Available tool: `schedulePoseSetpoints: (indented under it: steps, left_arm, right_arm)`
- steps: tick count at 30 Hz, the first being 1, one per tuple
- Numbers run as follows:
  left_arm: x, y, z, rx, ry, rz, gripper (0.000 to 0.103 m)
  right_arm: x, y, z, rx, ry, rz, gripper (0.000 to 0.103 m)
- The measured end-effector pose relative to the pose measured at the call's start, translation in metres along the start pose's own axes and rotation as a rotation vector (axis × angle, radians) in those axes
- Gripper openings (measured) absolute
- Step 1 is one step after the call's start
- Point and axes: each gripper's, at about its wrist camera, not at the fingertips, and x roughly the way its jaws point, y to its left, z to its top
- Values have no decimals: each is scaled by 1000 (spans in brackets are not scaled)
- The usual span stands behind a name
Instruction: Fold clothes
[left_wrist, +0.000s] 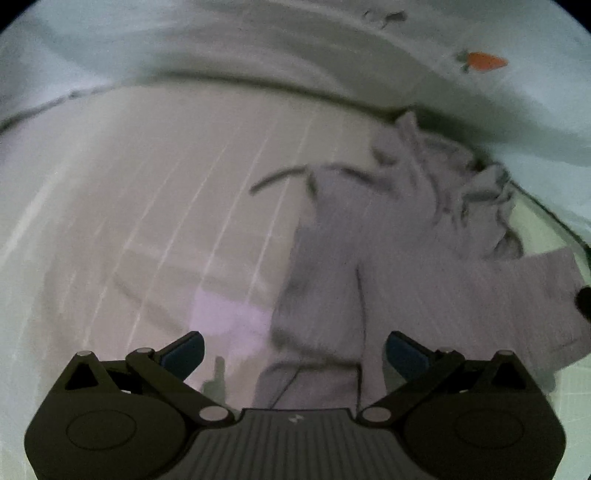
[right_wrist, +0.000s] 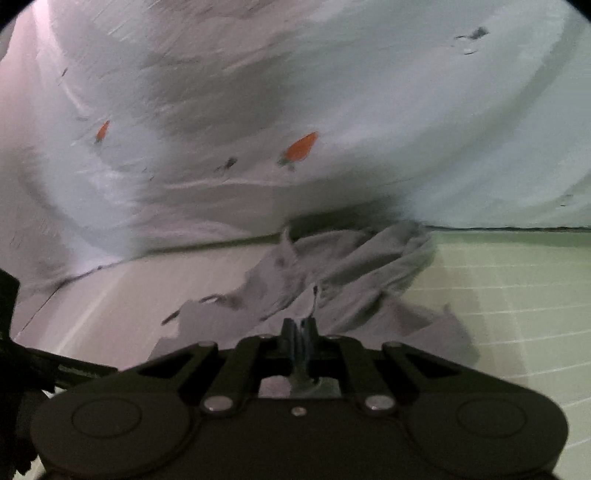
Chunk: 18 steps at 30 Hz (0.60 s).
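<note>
In the left wrist view the left gripper sits nearest, its blue-padded fingers spread wide apart with nothing between them; a flat part of the grey garment lies on the mat just ahead of and below the gap. In the right wrist view the right gripper has its fingers pressed together, pinching a thin edge of the same grey garment, which rises slightly from the surface toward the closed tips. The picture is motion-blurred, so the exact fold of cloth in the pinch is hard to make out. Beyond the grippers the garment spreads crumpled across the gridded mat, its far part bunched up against the backdrop. Farthest back hangs a white sheet printed with small orange carrots
</note>
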Motion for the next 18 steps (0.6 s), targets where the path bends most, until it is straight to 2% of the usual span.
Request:
schedulePoseSetpoints:
  steps: [3,6,7,9,11,12,15,18]
  left_arm:
    - [-2,-15,7,39,-24,-3,103]
    - [8,-33,16,84,-22,-21,103]
    - [12,-38,17,96,-16,-40,103]
    - [18,-50,15,132,2,-61,103]
    - [26,-61,11,188,18,-40,103]
    - [31,-64,7,220,30,-22,103]
    - [51,-70,-3,277,72,38,103]
    - [52,-68,-4,288,69,33,103]
  right_arm:
    - [2,-25,-4,64,22,-75,5]
    - [16,-47,-17,93,101,-175,9]
    - [22,-54,-22,100,130,-208,14]
    - [30,-64,-29,108,177,-261,31]
    - [32,-64,-31,93,193,-273,58]
    - [33,-64,-32,86,200,-279,62]
    - [37,-64,-34,64,223,-297,67]
    - [40,-64,-37,42,245,-316,76]
